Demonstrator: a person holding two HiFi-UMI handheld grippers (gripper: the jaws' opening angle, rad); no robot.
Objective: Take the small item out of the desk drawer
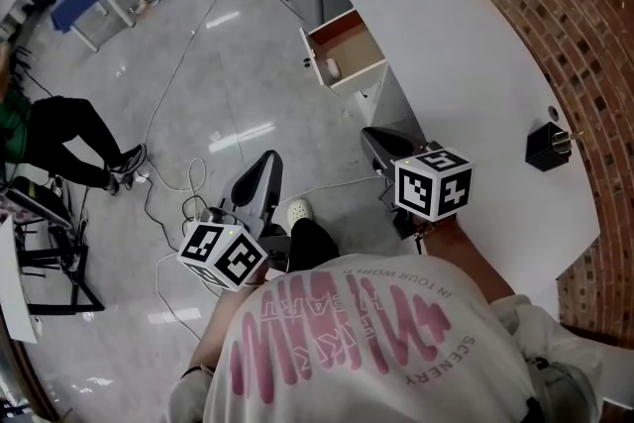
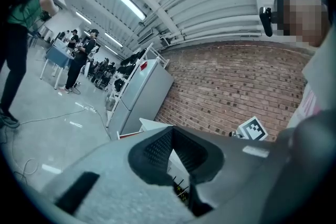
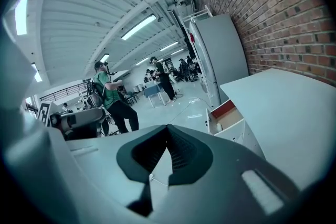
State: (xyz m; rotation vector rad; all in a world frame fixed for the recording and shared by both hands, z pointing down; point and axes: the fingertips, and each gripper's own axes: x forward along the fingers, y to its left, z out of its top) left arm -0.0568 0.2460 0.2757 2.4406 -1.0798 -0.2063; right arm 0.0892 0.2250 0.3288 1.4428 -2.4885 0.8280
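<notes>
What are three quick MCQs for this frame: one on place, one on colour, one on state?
1. Where is the small item?
A) in the drawer
B) on the floor
C) in a gripper

2. What colour is the boxy object on the desk?
A) red
B) black
C) yellow

3. How are the right gripper's jaws?
A) wide open
B) shut on the item
C) shut, empty

Key: 1A, it lies on the open drawer's floor. 2B, it is dark against the white top. 3C, its own view shows the jaws together with nothing between.
</notes>
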